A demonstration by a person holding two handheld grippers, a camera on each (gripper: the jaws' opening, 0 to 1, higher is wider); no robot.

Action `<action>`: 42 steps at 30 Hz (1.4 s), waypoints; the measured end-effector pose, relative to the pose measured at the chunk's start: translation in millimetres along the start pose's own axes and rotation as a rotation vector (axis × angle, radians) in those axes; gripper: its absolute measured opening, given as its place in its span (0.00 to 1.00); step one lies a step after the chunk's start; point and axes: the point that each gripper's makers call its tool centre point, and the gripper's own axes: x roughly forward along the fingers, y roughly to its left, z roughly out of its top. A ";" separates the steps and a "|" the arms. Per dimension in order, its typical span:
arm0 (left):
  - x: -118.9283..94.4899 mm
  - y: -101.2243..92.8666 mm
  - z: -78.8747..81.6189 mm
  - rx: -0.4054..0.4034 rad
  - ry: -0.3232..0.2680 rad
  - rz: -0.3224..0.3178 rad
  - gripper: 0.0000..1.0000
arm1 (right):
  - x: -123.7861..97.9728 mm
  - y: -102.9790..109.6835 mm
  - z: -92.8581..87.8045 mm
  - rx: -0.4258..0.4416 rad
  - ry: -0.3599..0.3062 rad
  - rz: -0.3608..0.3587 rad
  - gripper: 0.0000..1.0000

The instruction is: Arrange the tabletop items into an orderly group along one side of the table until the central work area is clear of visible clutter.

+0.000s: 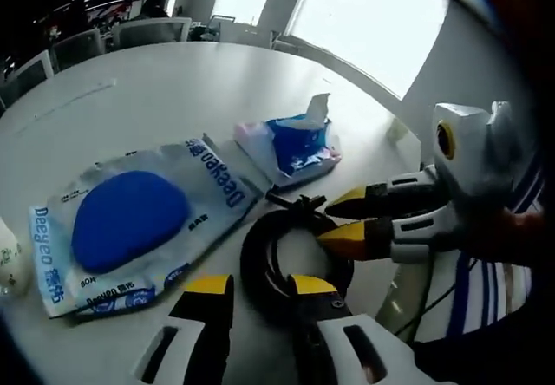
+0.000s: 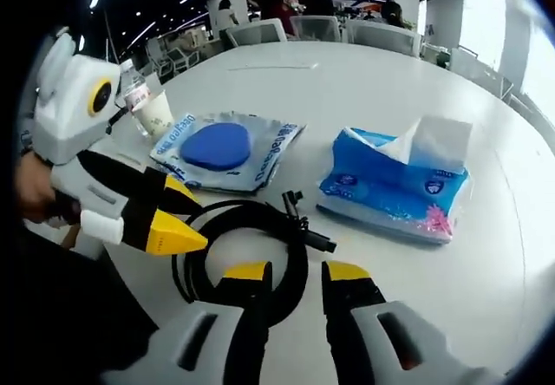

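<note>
I hold my left hand-held gripper (image 1: 260,288) and my right hand-held gripper (image 2: 295,274) low over the coiled black cable with its short plug end (image 2: 251,251), both with jaws parted and nothing between them. I judge the step in hand is picking up this coil, which lies on the white round worktop (image 2: 390,81) at the edge nearest me. To do it well I should close on several loops at once so the coil keeps its shape, and lift without snagging the plug. Just beyond the cable lie a flat pale-blue plastic packet with a dark blue oval print (image 1: 130,220) and a soft blue tissue pack with a white tissue sticking up (image 2: 395,185), close together but apart.
</note>
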 end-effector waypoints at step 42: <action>-2.7 -12.0 -3.7 -0.070 0.060 -0.049 0.06 | -3.9 6.5 -15.4 0.061 0.046 -0.014 0.05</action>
